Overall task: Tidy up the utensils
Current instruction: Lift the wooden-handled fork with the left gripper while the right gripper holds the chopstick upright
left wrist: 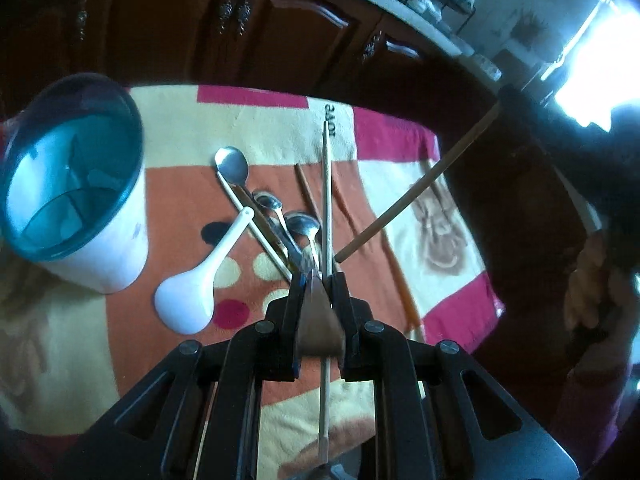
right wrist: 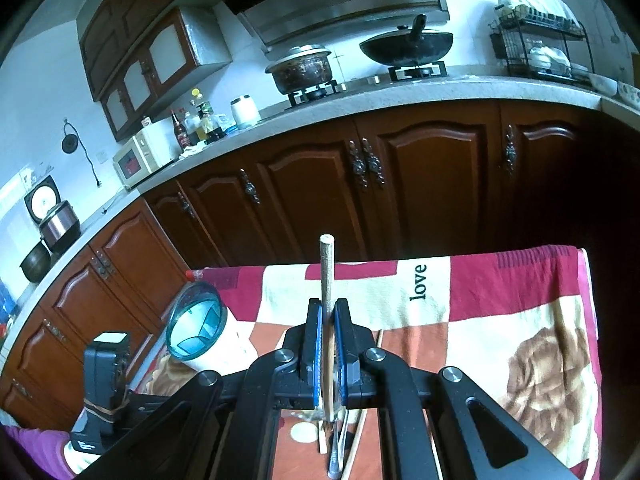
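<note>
My left gripper is shut on a long pale chopstick that points away over the cloth. A flat brownish handle, apparently a metal spoon's, is also wedged between its pads. My right gripper is shut on a wooden chopstick that stands upward. In the left wrist view that chopstick slants in from the upper right. A white holder with a teal divided rim stands at the cloth's left. A white ceramic spoon, metal spoons and loose chopsticks lie on the cloth.
The patterned cloth covers a table in front of dark wooden cabinets. Pots and a dish rack stand on the counter. A hand shows at the right, and the left gripper's black body sits near the holder.
</note>
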{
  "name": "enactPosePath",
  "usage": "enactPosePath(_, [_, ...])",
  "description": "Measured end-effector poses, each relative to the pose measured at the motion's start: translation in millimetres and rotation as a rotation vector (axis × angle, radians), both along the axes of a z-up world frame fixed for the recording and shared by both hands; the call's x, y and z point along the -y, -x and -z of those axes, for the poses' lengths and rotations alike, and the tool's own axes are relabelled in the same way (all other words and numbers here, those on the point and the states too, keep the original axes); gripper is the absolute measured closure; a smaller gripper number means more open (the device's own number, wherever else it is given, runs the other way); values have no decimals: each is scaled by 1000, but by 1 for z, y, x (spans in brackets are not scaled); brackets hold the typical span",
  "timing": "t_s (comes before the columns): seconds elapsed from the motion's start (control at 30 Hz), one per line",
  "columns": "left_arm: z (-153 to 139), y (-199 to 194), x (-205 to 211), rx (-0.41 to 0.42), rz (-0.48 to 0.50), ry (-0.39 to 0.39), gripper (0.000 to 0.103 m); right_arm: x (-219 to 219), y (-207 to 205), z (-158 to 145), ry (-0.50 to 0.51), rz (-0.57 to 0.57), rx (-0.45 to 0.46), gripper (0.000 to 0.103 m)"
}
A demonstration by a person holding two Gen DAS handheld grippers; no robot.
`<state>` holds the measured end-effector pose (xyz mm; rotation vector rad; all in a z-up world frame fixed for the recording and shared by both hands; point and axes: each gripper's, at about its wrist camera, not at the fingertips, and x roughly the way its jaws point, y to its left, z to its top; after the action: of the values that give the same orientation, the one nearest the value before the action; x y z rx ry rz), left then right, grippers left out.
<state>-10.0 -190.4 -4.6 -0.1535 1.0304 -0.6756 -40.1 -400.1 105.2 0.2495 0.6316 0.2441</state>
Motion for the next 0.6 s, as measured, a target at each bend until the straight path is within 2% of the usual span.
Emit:
enactPosePath(0.4, [-36,14,-20,67,-5,15,92,-15,9,-13,12,-20,29,98])
enactPosePath(0.6, [-30,14,-21,53,-20,-15,92,-19,14,-19,26,-17,44,98])
